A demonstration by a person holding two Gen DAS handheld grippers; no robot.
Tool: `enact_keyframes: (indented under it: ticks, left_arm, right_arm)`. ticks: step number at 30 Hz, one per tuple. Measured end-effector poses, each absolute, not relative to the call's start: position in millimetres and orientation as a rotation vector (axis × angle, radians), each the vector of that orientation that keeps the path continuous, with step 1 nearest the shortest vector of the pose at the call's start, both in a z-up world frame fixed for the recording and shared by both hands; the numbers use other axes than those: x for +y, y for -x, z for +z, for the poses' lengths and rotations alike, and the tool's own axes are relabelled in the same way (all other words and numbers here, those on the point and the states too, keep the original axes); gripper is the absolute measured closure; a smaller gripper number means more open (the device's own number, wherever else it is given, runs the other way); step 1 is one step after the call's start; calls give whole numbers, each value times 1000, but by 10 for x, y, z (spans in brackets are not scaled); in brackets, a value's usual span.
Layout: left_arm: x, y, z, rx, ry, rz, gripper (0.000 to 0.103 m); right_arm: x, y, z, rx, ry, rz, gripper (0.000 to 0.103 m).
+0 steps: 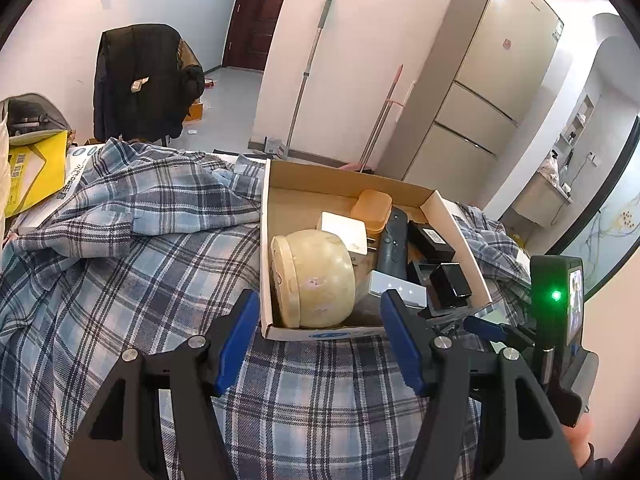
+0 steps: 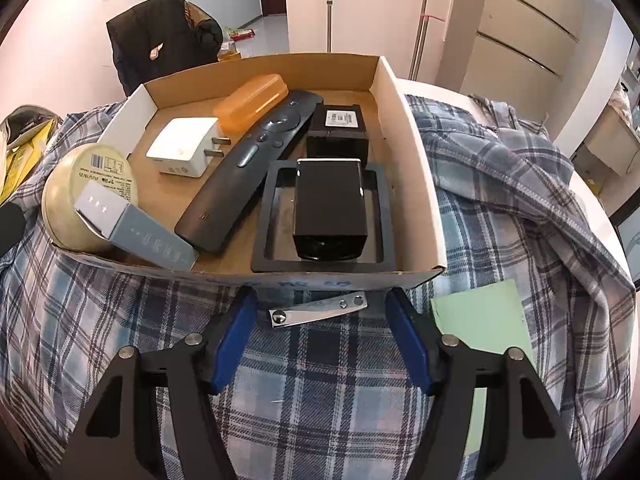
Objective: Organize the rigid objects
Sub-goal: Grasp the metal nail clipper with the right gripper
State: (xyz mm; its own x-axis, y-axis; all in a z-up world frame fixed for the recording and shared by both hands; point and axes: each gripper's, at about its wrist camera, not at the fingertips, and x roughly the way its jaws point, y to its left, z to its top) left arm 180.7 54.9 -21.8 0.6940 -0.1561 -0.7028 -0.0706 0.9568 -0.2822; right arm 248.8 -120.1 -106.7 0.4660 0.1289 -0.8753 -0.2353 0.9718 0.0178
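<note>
A shallow cardboard box [image 2: 404, 152] on a plaid cloth holds a cream round tin [image 2: 76, 184], a white plug adapter [image 2: 182, 146], an orange case [image 2: 250, 102], a dark remote [image 2: 252, 164], black boxes [image 2: 330, 208] and a grey-blue carton [image 2: 140, 232]. A metal nail clipper [image 2: 318, 312] lies on the cloth just in front of the box, between the open fingers of my right gripper [image 2: 320, 320]. My left gripper [image 1: 320, 320] is open and empty before the box's near wall [image 1: 320, 334], facing the tin [image 1: 316, 276].
A pale green card [image 2: 484, 316] lies on the cloth right of the clipper. The plaid cloth [image 1: 120, 264] is rumpled around the box. A yellow carton [image 1: 34, 172] and a bag sit far left. A chair with a black jacket [image 1: 144, 80] and a fridge [image 1: 492, 80] stand behind.
</note>
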Motion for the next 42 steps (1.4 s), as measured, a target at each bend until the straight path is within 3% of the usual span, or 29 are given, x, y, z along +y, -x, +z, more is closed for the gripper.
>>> enact_keyframes:
  ticks: [6, 9, 22, 27, 32, 39, 42]
  left_arm:
    - [517, -1821, -251, 819, 281, -50, 38]
    - [512, -1821, -255, 819, 278, -53, 38]
    - [473, -1799, -229, 812, 263, -60, 38]
    - [437, -1783, -223, 810, 246, -61, 38]
    - [447, -1795, -239, 815, 246, -59, 38]
    - [421, -1794, -249, 819, 239, -69, 38]
    - [414, -1788, -244, 819, 238, -70, 38]
  right_arm:
    - [-1149, -2428, -1049, 1047, 120, 236, 53]
    - [-1148, -2401, -1041, 1044, 119, 236, 54]
    - [-1295, -1956, -925, 1056, 128, 276, 53]
    - [-1324, -1976, -1008, 1062, 110, 278, 41]
    - [-1355, -2001, -1017, 1079, 105, 257, 41]
    - [-1434, -1855, -1008, 1118, 164, 205, 51]
    - [-1553, -1806, -976, 1125, 146, 188, 68]
